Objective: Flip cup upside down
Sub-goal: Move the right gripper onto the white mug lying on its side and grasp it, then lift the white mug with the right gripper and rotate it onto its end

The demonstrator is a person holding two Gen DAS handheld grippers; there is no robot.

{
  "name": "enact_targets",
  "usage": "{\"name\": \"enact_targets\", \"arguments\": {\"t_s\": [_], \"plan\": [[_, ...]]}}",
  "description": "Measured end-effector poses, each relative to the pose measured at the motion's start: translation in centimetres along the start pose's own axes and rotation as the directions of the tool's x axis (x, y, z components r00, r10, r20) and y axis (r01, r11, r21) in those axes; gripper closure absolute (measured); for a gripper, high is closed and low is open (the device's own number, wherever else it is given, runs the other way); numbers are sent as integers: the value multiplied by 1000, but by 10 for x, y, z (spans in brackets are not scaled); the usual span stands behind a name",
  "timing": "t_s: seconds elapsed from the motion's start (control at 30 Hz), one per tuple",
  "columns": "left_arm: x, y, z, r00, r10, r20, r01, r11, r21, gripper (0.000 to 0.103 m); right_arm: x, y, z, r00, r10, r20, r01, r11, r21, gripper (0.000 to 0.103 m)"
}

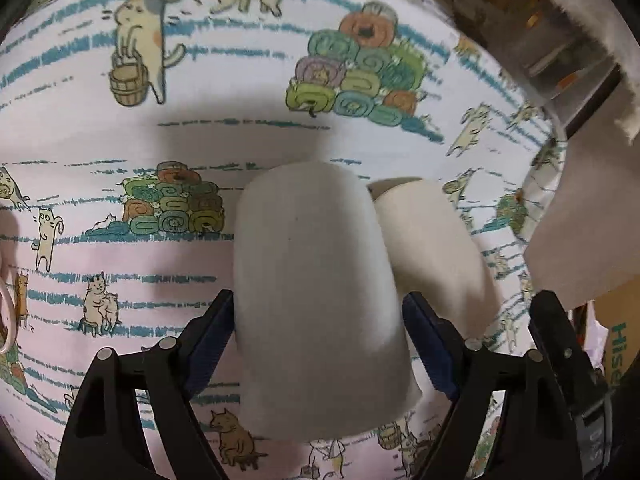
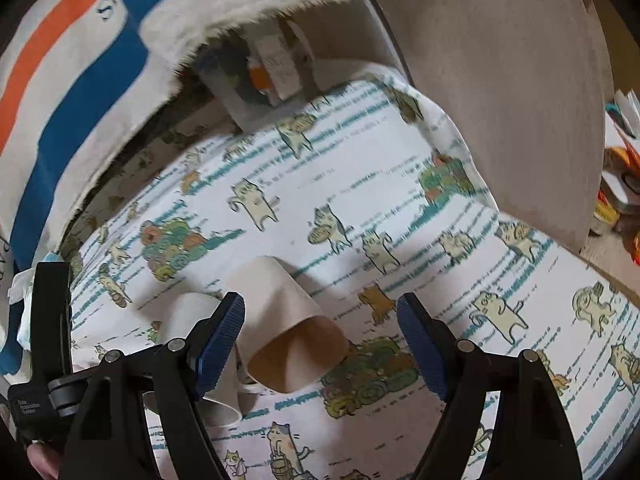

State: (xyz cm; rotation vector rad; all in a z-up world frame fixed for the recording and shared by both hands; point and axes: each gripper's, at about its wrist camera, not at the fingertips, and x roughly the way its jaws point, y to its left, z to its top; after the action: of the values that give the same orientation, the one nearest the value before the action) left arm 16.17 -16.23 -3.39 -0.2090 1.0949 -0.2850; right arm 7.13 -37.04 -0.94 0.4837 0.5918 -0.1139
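Observation:
A white paper cup [image 1: 320,288] lies tilted between the blue pads of my left gripper [image 1: 318,320], which is shut on its sides. A second, beige cup [image 1: 428,240] lies just to its right on the cat-print cloth. In the right wrist view the beige cup [image 2: 288,328] lies on its side with its brown open mouth facing the camera. The white cup [image 2: 192,320] sits left of it, partly hidden behind my right gripper's left finger. My right gripper [image 2: 320,340] is open and empty, its jaws wide apart above the beige cup.
A cat-print cloth [image 1: 200,140] covers the table. A cardboard box [image 1: 620,344] stands at the right edge. A striped fabric bag [image 2: 80,80] and a wooden panel [image 2: 500,80] border the cloth at the back. Cluttered items [image 2: 616,196] lie far right.

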Motion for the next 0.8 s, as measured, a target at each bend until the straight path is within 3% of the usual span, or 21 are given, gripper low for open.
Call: {"name": "enact_targets", "arguments": {"t_s": [0.17,0.3,0.5,0.8], "plan": [[-4,2,0,1000,22,8,-22,1000,-6,25,-1,-2,1,1000,5,4,-5,1000,11,22],[-23,-1,-7,997,56,60,-60,997,55,26,-5,7,-1,999,27,16,-27,999,-21,22],[-51,4,-25,994,76,76,-85,989,119,26,-11,15,-3,998,46,39,-44,998,-53,22],[-83,21,-64,993,29,116,-47,987,154,26,-8,20,-6,998,61,23,-59,995,-76,22]]}}
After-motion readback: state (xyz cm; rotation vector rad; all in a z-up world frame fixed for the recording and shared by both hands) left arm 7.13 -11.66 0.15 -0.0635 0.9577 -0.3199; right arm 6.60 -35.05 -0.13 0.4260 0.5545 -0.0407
